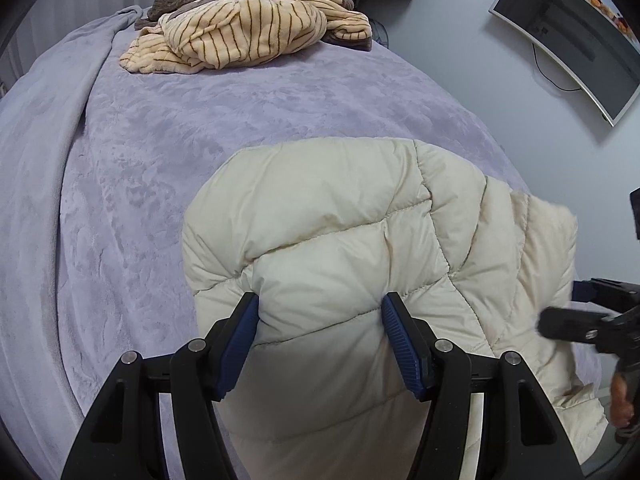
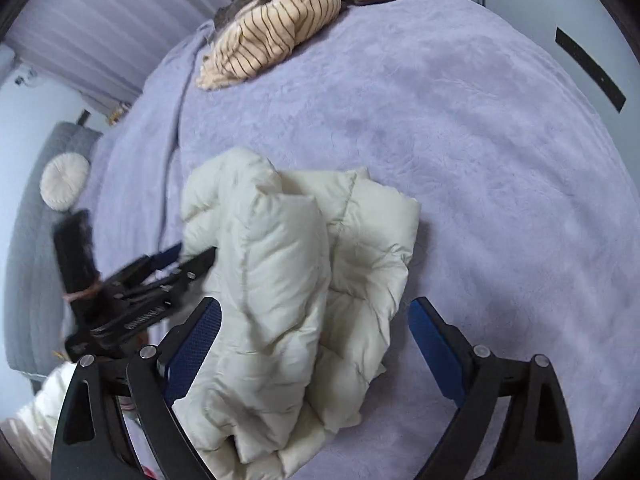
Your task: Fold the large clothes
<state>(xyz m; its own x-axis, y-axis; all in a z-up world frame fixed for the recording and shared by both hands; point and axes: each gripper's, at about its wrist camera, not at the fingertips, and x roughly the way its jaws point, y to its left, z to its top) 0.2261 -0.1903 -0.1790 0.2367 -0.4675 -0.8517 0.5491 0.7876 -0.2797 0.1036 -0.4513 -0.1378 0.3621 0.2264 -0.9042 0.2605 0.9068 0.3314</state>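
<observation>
Readable writing: only white lettering on the side of the left tool (image 2: 176, 258) as seen from the right wrist cam, too blurred to read; no brand or label legible on the cream puffer jacket (image 1: 360, 248). Jacket lies bunched/folded on the lavender bed cover (image 1: 200, 120), near edge of the bed, its lower part cut off by the frame bottom in both views. Left tool (image 1: 320, 312) is part-open w/ both blue pads pressed into a puffy fold of the jacket, so it has hold of it. Right tool (image 2: 314, 316) stands wide open, pads clear of the fabric on either side; jacket sits between and below the fingers but not gripped. In the left cam the right tool (image 1: 588, 320) shows only as a blurred black shape at the right edge, w/ a bit of a hand (image 1: 622, 400) behind it. Far end of bed: a striped tan fleece heap (image 1: 248, 28) w/ a brown piece partly under it. Wall-mounted monitor (image 1: 568, 36) upper right, screen dark, a colourful strip along its edge too small to make out. Round cream cushion (image 2: 64, 184) on a grey seat at left, blurry.
</observation>
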